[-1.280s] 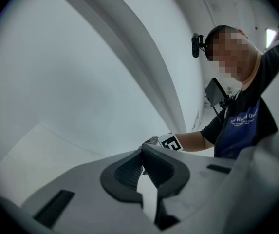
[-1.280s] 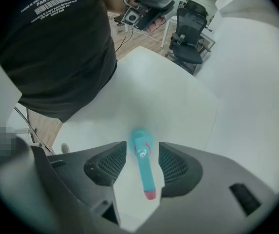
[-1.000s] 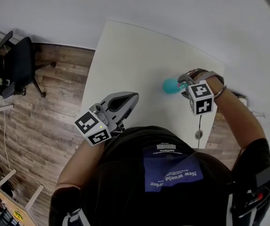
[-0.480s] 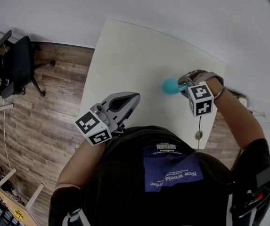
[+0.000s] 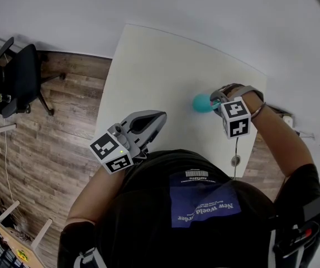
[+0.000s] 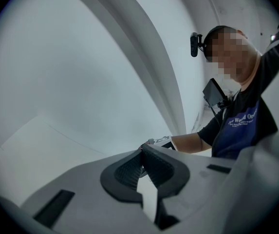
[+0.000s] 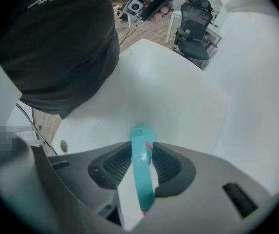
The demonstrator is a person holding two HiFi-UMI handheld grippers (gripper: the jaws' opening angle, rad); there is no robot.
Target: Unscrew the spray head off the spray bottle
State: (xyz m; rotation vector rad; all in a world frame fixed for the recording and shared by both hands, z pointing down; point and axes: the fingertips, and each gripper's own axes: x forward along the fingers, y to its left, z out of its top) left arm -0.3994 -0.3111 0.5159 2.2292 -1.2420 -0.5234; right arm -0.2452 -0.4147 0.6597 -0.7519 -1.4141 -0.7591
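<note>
My right fingers (image 7: pixel 166 165) have just been closing and are now partway shut, pads pressed on either side of the teal spray head (image 7: pixel 144 179), which runs up the middle between them. They point down onto it from above. Below the head a rounded teal bit shows, which I take to be the spray bottle (image 5: pixel 203 101) body. It stands on the white counter (image 5: pixel 165 66), near its right edge.

My left fingers (image 6: pixel 124 172) are fully together with nothing between them. They are held level over the near side of the counter, well apart from the bottle.

Handling, my guess:
- **Weight:** it is a small plastic bottle and looks light, so it could tip easily.
- **Surface:** the smooth shell looks slippery under the ribbed pads.
- **Head:** it looks stiff enough to squeeze, but the thin trigger part could flex.
- **Where to grip:** the head is best held low, near the collar.
- **Risk:** nothing holds the body, so a twist would likely spin the whole bottle. The left fingers should clamp the body first.
</note>
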